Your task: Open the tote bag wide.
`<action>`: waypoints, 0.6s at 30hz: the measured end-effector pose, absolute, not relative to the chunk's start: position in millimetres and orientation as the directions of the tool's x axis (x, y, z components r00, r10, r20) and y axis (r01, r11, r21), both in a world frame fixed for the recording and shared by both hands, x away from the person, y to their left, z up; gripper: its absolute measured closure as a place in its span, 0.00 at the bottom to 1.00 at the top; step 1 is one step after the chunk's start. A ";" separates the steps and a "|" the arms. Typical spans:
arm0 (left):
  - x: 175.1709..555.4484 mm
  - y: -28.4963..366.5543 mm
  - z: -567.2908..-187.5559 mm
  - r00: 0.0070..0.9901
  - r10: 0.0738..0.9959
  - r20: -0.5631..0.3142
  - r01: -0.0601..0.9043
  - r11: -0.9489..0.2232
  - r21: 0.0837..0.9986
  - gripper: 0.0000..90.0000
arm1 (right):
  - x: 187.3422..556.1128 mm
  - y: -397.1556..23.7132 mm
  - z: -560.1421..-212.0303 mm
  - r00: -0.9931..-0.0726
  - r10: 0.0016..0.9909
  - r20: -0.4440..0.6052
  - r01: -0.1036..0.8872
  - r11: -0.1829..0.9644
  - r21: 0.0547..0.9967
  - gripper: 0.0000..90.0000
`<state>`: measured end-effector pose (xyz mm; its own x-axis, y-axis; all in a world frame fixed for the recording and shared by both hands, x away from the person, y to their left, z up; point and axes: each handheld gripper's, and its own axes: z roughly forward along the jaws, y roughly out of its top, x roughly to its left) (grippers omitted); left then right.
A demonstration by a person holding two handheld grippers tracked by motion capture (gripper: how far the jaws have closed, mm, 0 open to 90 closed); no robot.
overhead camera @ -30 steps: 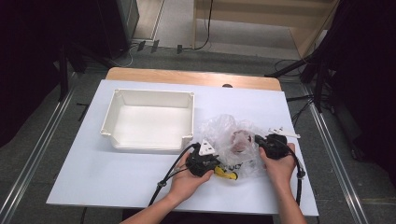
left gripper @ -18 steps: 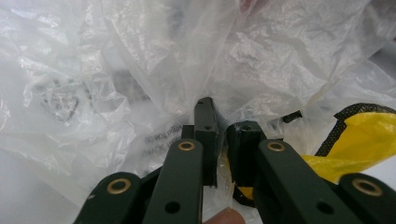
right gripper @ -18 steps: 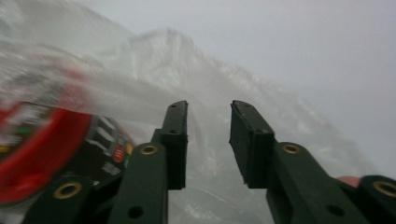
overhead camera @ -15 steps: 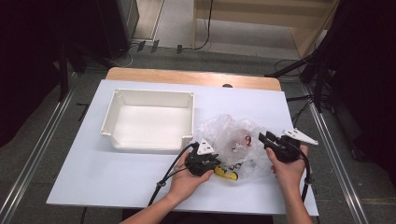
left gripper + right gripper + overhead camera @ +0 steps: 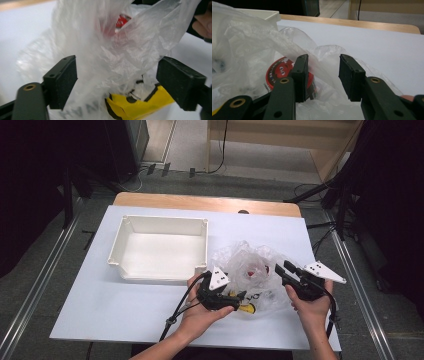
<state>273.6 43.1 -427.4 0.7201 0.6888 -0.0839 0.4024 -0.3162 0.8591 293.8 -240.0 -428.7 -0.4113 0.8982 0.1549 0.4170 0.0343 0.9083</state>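
Observation:
A crumpled clear plastic bag lies on the white table, right of centre. Inside it are a red round tin and a yellow-and-black printed item. My left gripper is at the bag's near left corner. Its jaws have just been opening and now stand wide apart, with loose bag film and the yellow item between them, unpressed. My right gripper is at the bag's right side. Its jaws have also just been opening; the gap shows film beyond it, and the red tin lies left of them.
An empty white tray stands left of the bag, its right wall close to the left hand. The white tabletop spreads to the left and front. A wooden edge runs along the far side.
The right gripper has risen and drawn back to the right, off the bag. The left hand has lifted a little. The bag has loosened and spread.

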 end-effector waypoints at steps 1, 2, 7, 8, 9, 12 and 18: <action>272.8 45.0 -422.7 0.715 0.695 -0.076 0.391 -0.308 0.868 0.18 | 293.5 -239.1 -427.9 -0.413 0.897 0.155 0.414 0.034 0.909 0.68; 272.3 46.1 -420.0 0.712 0.698 -0.075 0.387 -0.301 0.871 0.17 | 292.8 -237.8 -426.5 -0.415 0.896 0.157 0.410 0.030 0.912 0.68; 272.7 52.3 -407.5 0.718 0.692 -0.082 0.355 -0.262 0.898 0.19 | 287.9 -228.5 -417.1 -0.456 0.876 0.160 0.389 0.034 0.921 0.68; 273.6 52.9 -406.8 0.726 0.683 -0.080 0.345 -0.261 0.901 0.23 | 287.1 -225.7 -415.7 -0.464 0.872 0.156 0.387 0.041 0.921 0.67; 274.8 53.7 -406.9 0.733 0.675 -0.080 0.339 -0.261 0.904 0.33 | 286.2 -223.0 -414.8 -0.473 0.867 0.153 0.386 0.048 0.921 0.67; 283.4 56.7 -412.3 0.729 0.678 -0.098 0.360 -0.257 0.897 0.63 | 285.8 -216.1 -414.1 -0.485 0.863 0.142 0.382 0.063 0.922 0.66; 301.6 63.5 -428.4 0.721 0.670 -0.176 0.457 -0.268 0.848 0.96 | 299.1 -210.1 -415.3 -0.480 0.866 0.137 0.394 0.073 0.916 0.59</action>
